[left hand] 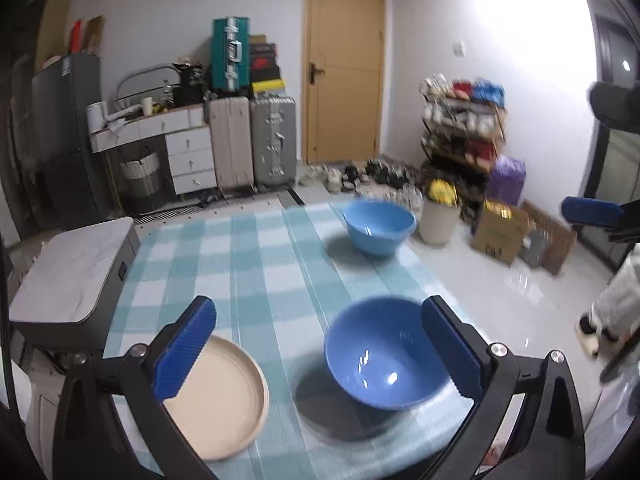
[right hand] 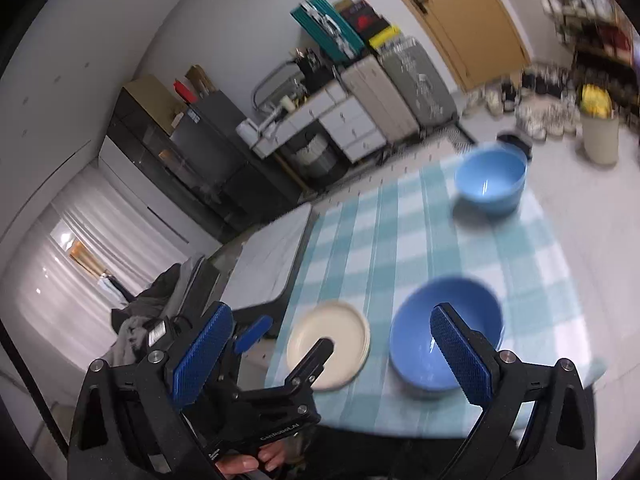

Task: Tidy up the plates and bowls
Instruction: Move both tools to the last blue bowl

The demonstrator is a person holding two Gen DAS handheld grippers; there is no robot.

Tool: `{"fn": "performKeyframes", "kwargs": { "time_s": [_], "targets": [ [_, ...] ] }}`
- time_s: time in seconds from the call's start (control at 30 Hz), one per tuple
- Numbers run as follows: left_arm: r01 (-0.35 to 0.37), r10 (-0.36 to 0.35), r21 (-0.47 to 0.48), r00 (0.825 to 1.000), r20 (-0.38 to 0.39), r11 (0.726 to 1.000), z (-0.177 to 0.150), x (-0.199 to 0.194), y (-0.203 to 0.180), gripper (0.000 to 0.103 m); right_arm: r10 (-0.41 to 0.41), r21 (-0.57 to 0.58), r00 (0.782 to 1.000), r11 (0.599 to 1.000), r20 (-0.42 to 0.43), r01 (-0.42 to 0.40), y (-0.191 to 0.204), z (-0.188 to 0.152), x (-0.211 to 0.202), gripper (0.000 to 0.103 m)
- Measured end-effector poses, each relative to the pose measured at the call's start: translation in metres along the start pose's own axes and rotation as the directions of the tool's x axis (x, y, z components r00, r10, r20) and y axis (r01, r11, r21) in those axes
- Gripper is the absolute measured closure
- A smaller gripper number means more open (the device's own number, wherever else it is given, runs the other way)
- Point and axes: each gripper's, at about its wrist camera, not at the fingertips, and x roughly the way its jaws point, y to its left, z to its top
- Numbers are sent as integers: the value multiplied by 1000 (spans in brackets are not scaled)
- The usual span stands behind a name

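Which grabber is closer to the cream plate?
Left. The left gripper hovers right over the cream plate, jaws open. The right gripper sits higher and farther back, beyond the dark blue bowl.

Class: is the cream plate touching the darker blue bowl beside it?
Apart. The right wrist view shows a strip of checked cloth between the cream plate and the darker blue bowl.

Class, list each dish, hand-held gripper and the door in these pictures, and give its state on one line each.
Near blue bowl: upright, empty.
Far blue bowl: upright, empty.
Beige plate: flat, empty.
Left hand-held gripper: open.
Right hand-held gripper: open.
Door: closed.
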Motion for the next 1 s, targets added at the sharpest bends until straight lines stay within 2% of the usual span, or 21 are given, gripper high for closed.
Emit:
{"fn": "performKeyframes", "kwargs": {
  "time_s": [0.07, 0.13, 0.2, 0.27, 0.33, 0.37, 0.5, 0.53, 0.57, 0.63, 0.67, 0.77, 0.9, 1.0],
  "targets": [
    [20, -19, -35, 999, 35, 999, 10, 1, 11, 0, -41, -70, 999, 997, 36, 43, 9, 10, -4, 2],
    [30, -29, -49, 999, 31, 998, 20, 9, 18, 0, -110, -115, 993, 987, 48, 115, 9, 17, 2, 1],
    [40, -41, -60, 999, -15, 997, 28, 23, 23, 0, -160, -111, 986, 980, 39, 163, -4, 22, 14, 1],
    [99, -103, -61, 992, -72, 993, 37, 41, 24, 0, -202, -80, 979, 976, 2, 201, -27, 27, 31, 1],
    [160, -169, -76, 975, -141, 984, 43, 58, 23, 0, -228, -60, 973, 972, -34, 226, -49, 31, 47, 1],
    [202, -216, -94, 960, -178, 975, 48, 70, 22, 0, -242, -50, 969, 970, -47, 239, -60, 33, 54, 1],
    [282, -314, -153, 913, -261, 947, 63, 107, 18, 0, -279, -62, 958, 959, -72, 275, -94, 48, 74, 1],
    [283, -320, -162, 900, -296, 946, 68, 123, 15, 0, -285, -75, 954, 958, -93, 278, -100, 52, 81, 1],
    [269, -308, -161, 896, -320, 950, 73, 135, 13, 0, -307, -104, 944, 949, -118, 296, -108, 58, 90, 1],
    [239, -275, -144, 893, -356, 960, 81, 162, 10, 0, -364, -144, 925, 927, -113, 347, -120, 66, 103, 1],
    [207, -242, -132, 895, -374, 969, 84, 176, 9, 0, -380, -152, 919, 919, -106, 363, -126, 69, 107, 1],
    [162, -197, -117, 886, -421, 980, 90, 212, 7, 0, -399, -127, 909, 914, -121, 385, -158, 89, 123, 1],
    [158, -192, -111, 843, -503, 981, 98, 265, -3, 0, -388, -62, 910, 922, -148, 383, -196, 113, 140, 1],
    [123, -139, -66, 826, -546, 990, 103, 302, -13, 0, -372, -42, 911, 928, -177, 370, -219, 132, 155, 1]
  ]
}}
